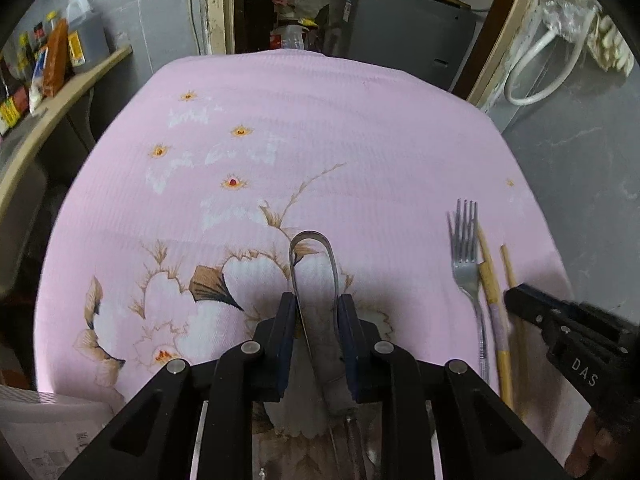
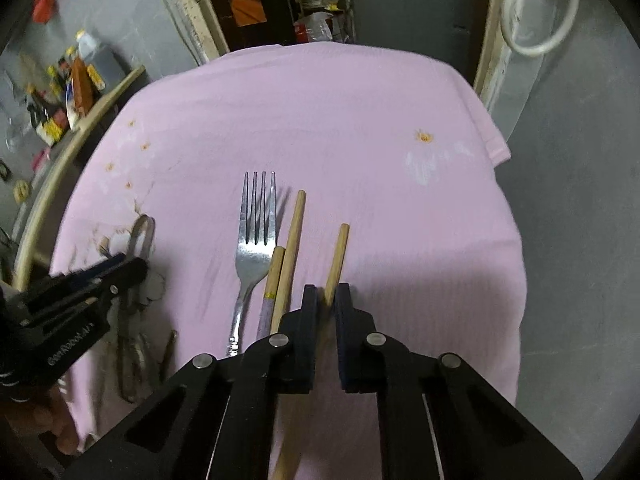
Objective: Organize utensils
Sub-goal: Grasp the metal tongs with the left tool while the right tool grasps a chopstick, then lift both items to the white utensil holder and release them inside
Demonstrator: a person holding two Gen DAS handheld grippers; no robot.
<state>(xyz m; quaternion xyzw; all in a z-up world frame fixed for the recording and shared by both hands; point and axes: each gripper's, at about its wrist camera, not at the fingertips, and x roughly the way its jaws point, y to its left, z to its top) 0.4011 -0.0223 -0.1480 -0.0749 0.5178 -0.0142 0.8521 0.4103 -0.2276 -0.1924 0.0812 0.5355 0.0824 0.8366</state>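
A pink flowered tablecloth (image 1: 360,128) covers the table. My left gripper (image 1: 316,300) is shut on metal tongs (image 1: 312,248), whose looped end points away from me. To the right lie a steel fork (image 1: 466,256) and wooden chopsticks (image 1: 490,280). In the right wrist view my right gripper (image 2: 326,292) is shut on one wooden chopstick (image 2: 339,252), with its tip pointing away. Just left of it lie a longer chopstick (image 2: 291,248), a short purple-handled one (image 2: 274,276) and the fork (image 2: 256,240). The left gripper (image 2: 128,266) with the tongs (image 2: 142,232) shows at the left.
A curved wooden shelf with bottles and packets (image 1: 52,64) runs along the left. Behind the table stands a grey metal cabinet (image 1: 400,28). A white hose loop (image 1: 536,76) hangs at the right, above grey floor. A white plastic item (image 1: 48,420) sits at the lower left.
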